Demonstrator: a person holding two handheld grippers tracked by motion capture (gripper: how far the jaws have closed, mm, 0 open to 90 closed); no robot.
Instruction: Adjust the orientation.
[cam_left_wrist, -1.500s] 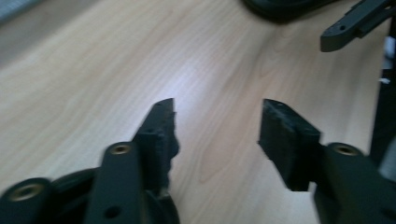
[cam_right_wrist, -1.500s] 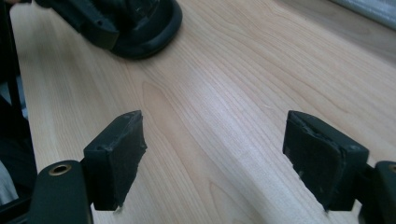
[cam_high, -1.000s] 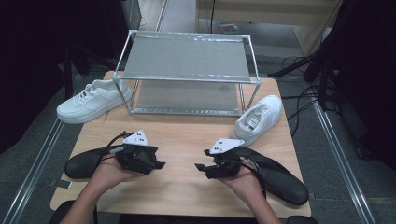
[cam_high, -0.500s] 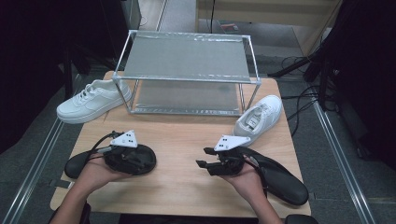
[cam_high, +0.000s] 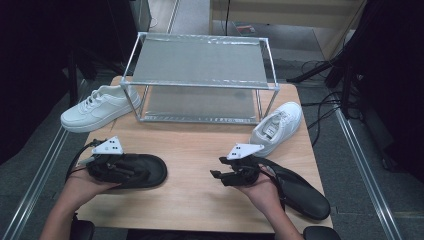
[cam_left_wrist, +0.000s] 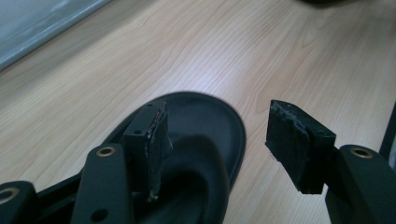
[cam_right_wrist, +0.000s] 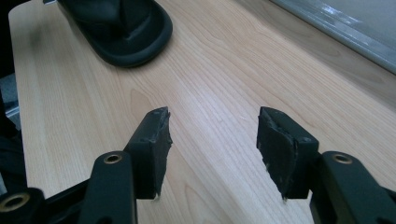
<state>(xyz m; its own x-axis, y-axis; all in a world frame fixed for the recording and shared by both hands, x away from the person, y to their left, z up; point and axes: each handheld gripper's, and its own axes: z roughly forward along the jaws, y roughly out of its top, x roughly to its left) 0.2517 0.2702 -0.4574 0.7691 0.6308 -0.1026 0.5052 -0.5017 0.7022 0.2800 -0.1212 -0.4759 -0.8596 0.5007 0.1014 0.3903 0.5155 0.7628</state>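
A black sandal lies at the table's front left. My left gripper hovers over it, pointing right. In the left gripper view the left gripper is open. Its jaws have just been closing a little, with the black sandal's toe below them and no pad touching it. My right gripper is low over bare wood at the front middle, pointing left. In its own view the right gripper is open and its jaws have just been opening slightly with nothing between them. A second black sandal lies under the right hand.
A metal two-shelf rack stands at the back of the wooden table. One white sneaker sits left of the rack at the table's edge. Another white sneaker sits at its right front. The left sandal lies beyond my right jaws.
My left gripper has drawn back to the left along the black sandal, which now shows its toe. The right hand and both sneakers have kept still.
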